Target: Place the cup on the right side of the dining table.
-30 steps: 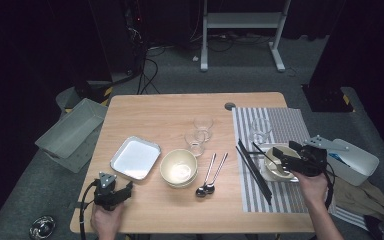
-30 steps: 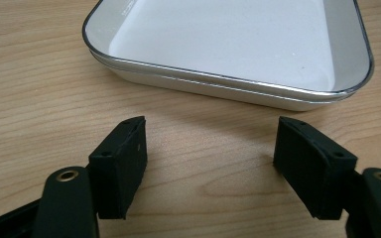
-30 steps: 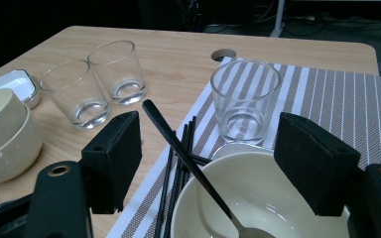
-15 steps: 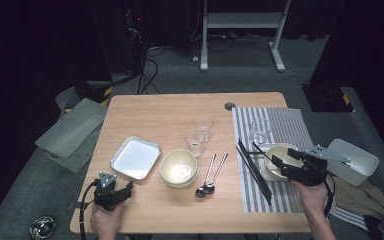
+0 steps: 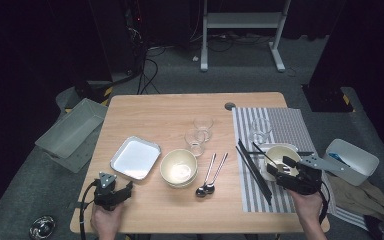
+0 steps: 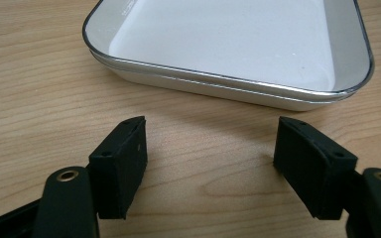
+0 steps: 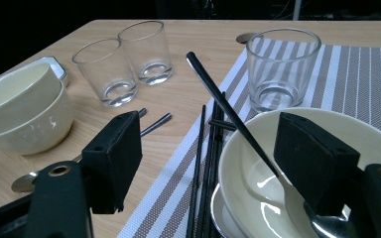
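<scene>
While hovering over the cream bowl (image 7: 297, 168) on the striped placemat (image 5: 290, 125), the right gripper (image 7: 213, 163) is gaping, grasping nothing; the left gripper (image 6: 211, 158) is idling released beside the white tray (image 6: 228, 44).

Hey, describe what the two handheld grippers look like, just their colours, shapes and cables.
Both are black. The left gripper has a small grey three-cornered plate on top and a black cable looping off it. The right gripper carries a larger grey plate. Each ends in two blocky black pads on arms with brass-coloured eyelets.
</scene>
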The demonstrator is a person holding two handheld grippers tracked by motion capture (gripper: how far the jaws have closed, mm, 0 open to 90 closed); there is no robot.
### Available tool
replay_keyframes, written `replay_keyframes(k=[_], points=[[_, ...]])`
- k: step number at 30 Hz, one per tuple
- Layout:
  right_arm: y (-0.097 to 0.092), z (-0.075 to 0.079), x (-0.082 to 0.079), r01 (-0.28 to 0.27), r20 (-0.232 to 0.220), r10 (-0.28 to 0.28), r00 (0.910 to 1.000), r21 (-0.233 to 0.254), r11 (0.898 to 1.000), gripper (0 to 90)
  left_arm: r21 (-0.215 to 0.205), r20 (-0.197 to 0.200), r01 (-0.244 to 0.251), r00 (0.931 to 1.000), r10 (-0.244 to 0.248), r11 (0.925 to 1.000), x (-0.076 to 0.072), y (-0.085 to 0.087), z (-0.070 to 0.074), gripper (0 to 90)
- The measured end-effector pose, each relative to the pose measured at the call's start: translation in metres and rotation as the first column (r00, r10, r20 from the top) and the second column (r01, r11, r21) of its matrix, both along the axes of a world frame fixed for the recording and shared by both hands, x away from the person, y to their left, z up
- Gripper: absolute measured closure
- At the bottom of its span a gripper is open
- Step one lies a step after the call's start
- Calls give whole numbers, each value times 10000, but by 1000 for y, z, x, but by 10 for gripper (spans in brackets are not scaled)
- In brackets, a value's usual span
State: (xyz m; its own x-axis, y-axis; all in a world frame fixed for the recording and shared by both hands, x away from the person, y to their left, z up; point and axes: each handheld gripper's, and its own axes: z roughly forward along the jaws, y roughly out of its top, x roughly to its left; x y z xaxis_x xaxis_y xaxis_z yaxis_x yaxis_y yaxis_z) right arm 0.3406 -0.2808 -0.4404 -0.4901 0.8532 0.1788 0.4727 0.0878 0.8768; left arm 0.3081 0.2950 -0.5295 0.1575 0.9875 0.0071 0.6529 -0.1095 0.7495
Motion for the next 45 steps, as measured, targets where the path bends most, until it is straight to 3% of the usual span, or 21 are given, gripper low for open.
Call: replay_keyframes(k=[10,28,45], points=[[13,-10,-8,-253,25,253,9997,-11,9997,268,-5,-7,-18,10000,18,10000,0,0,0,294],[33,-21,-10,-594,16,594,9982,-26,9982,274,-5,-7,-14,10000,14,10000,0,0,0,294],[53,-35,-8,-1026,-295,1020,9943,-204,9945,286,-7,-7,-14,10000,14,10000,0,0,0,294]])
